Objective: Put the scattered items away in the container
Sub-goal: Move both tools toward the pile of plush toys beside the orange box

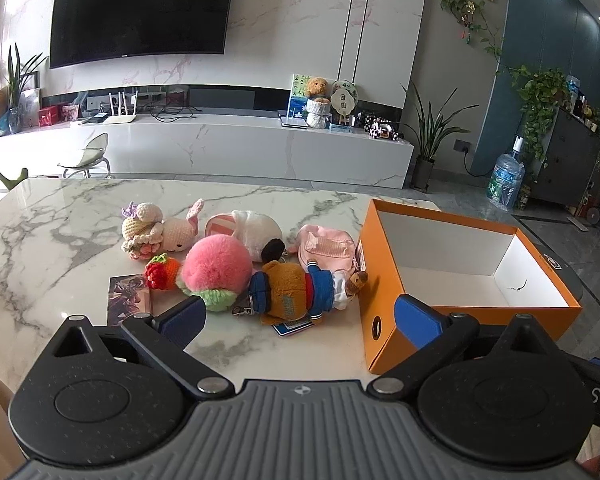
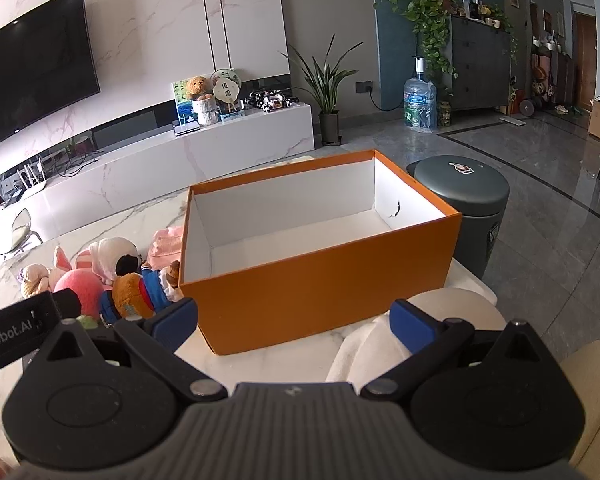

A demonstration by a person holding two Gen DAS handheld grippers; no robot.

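An open orange box (image 1: 384, 280) with a bare white inside stands on the right of the marble table (image 1: 60, 248). Left of it lies a cluster of soft toys: a brown bear doll in a blue jacket (image 1: 296, 292), a fluffy pink ball (image 1: 216, 264), a crocheted strawberry (image 1: 160, 272), a crocheted bunny (image 1: 156, 232), a white plush (image 1: 248, 232) and a pink pouch (image 1: 328, 244). My left gripper (image 1: 300, 318) is open just in front of the bear doll, holding nothing. My right gripper (image 2: 294, 322) is open before the orange box (image 2: 320, 280), holding nothing.
A dark card (image 1: 128, 296) and a small blue card (image 1: 294, 326) lie flat by the toys. A grey round bin (image 2: 472, 208) stands on the floor beyond the box. A white cloth (image 2: 364, 352) lies at the table's near right. A TV wall and a low cabinet are behind.
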